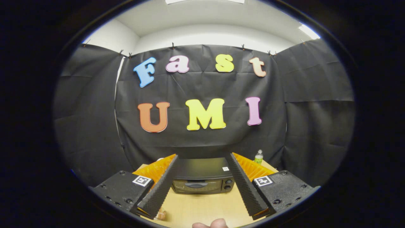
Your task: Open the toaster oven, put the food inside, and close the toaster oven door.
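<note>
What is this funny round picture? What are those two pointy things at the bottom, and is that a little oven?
A person is holding a grabbing tool, and a camera riding on it took this picture, looking forward along its two fingers. The fingers are spread open and hold nothing. Beyond them, seen through the gap, a toaster oven sits on a wooden table with its door closed. A small bottle stands behind the oven, off to one side. Nearest the camera, part of the person's hand peeks in. Something small lies by one finger, too hidden to name.

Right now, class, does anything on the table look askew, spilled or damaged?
Nothing stands out. The toaster oven sits square with its door shut, a bottle stands upright beside it, and the hand-held gripper is open.
</note>
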{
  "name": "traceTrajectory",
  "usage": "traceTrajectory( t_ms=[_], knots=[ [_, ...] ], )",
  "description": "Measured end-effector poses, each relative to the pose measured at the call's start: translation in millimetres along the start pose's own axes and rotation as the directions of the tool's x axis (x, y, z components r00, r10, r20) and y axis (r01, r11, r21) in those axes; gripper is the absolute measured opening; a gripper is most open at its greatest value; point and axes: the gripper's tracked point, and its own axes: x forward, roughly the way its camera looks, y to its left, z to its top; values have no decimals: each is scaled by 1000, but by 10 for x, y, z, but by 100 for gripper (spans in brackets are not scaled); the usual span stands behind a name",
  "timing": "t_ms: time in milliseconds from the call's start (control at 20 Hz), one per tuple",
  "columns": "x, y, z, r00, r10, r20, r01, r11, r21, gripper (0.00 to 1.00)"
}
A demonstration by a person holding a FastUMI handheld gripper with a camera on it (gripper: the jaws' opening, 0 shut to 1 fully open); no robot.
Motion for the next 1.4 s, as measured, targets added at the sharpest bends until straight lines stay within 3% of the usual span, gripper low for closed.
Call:
traceTrajectory(
  t_ms=[850, 1400],
  knots=[
    [375, -1, -295, 997, 18, -73, -18, 1000, 0, 100],
    [1433, 188, -1177, 980, 76, -185, -83, 996, -29, 100]
  ],
)
